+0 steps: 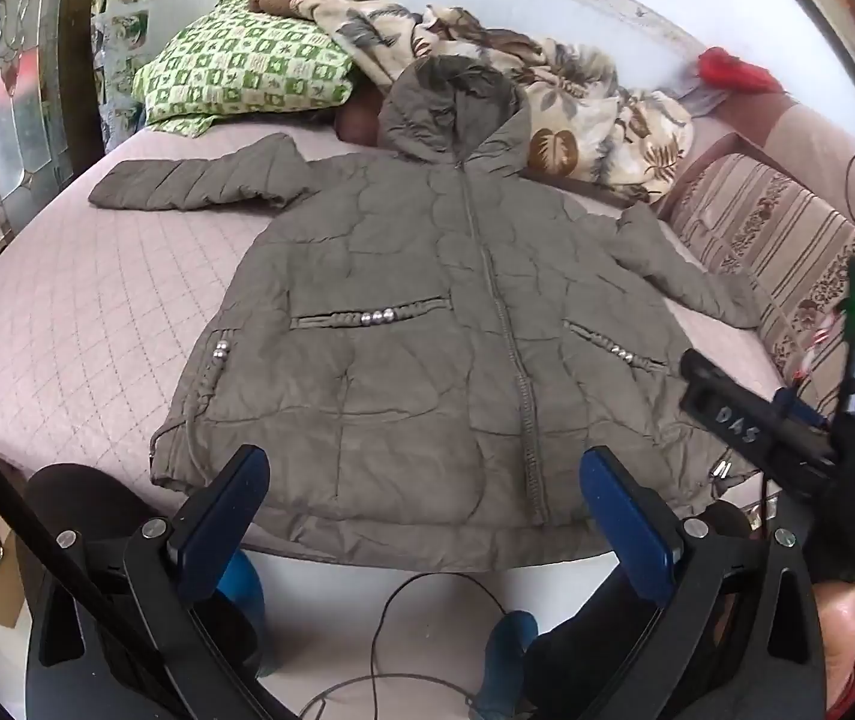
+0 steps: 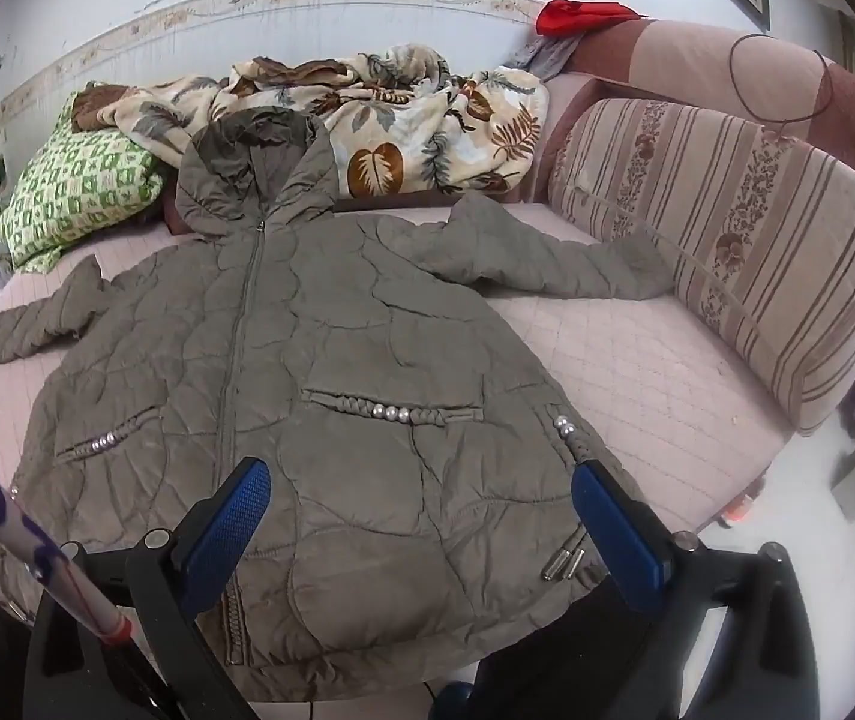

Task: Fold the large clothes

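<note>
I see the olive-grey quilted hooded jacket (image 1: 427, 330) lying flat, zipped, sleeves spread — no fold made yet; my left gripper (image 1: 427, 516) and right gripper (image 2: 421, 516) both gape empty above its near hem.

Green pillow (image 1: 241, 69), leaf-print blanket (image 2: 427, 120)

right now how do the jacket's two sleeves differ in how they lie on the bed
The left sleeve sticks out nearly level from the shoulder across bare quilted bed, while the right sleeve angles out toward the striped cushion, its cuff ending close beside it. The left sleeve's cuff lies clear of any cushion. Both are the same olive quilted fabric, unfolded and flat, and neither is gripped.
</note>
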